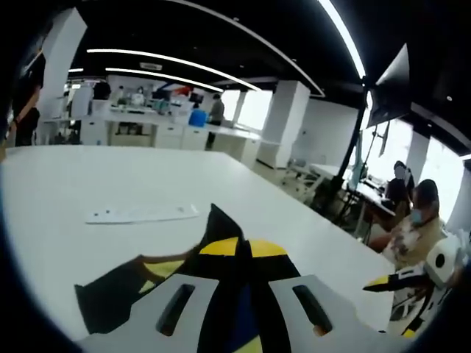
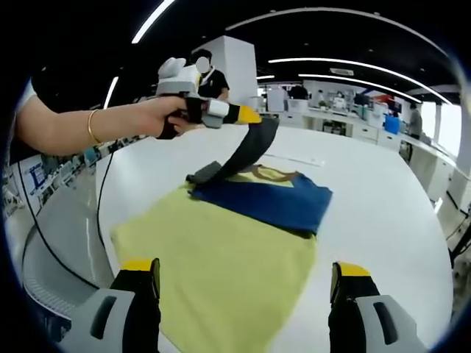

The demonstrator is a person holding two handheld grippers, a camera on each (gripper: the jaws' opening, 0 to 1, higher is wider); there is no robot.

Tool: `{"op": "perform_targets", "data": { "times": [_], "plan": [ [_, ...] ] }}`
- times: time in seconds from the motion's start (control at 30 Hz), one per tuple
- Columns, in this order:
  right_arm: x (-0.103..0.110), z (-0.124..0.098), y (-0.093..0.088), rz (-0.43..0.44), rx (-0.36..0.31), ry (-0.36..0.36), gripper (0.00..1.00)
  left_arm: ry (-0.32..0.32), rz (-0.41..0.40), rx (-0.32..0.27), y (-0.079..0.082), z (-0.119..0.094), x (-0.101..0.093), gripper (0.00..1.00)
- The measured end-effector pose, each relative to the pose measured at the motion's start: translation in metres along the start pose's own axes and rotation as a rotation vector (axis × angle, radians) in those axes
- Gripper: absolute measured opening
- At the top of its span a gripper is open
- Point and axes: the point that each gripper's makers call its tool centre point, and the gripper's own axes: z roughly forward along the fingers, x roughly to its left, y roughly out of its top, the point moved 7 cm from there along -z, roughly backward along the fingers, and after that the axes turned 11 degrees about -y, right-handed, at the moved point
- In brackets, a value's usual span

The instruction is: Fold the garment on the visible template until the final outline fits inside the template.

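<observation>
A yellow garment with a navy upper part lies flat on the white table. My left gripper, held by a person's hand, is shut on the garment's black sleeve and holds it up above the navy part. In the left gripper view, the left gripper pinches dark sleeve fabric between its yellow-tipped jaws. My right gripper stands open over the near edge of the yellow cloth, with nothing between its jaws. It also shows at the right edge as the right gripper.
A white paper strip lies on the table beyond the garment, seen too as the paper strip. A black cable runs along the table's left edge. Seated people and desks stand past the table.
</observation>
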Motion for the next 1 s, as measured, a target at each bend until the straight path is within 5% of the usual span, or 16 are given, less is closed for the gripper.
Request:
{"op": "perform_targets", "data": {
  "times": [0.2,0.8,1.0],
  "plan": [
    [-0.002,0.001,-0.003,0.018,0.004,-0.011,0.95,-0.037,0.066,0.067,-0.014,0.016,-0.010,0.00],
    [-0.011,0.004,-0.006,0.064,-0.001,-0.032,0.95,-0.097,0.020,0.177,-0.067,0.053,-0.028,0.00],
    [-0.014,0.003,-0.006,0.071,-0.005,-0.038,0.95,-0.136,-0.025,0.172,-0.078,0.059,-0.028,0.01]
  ]
}}
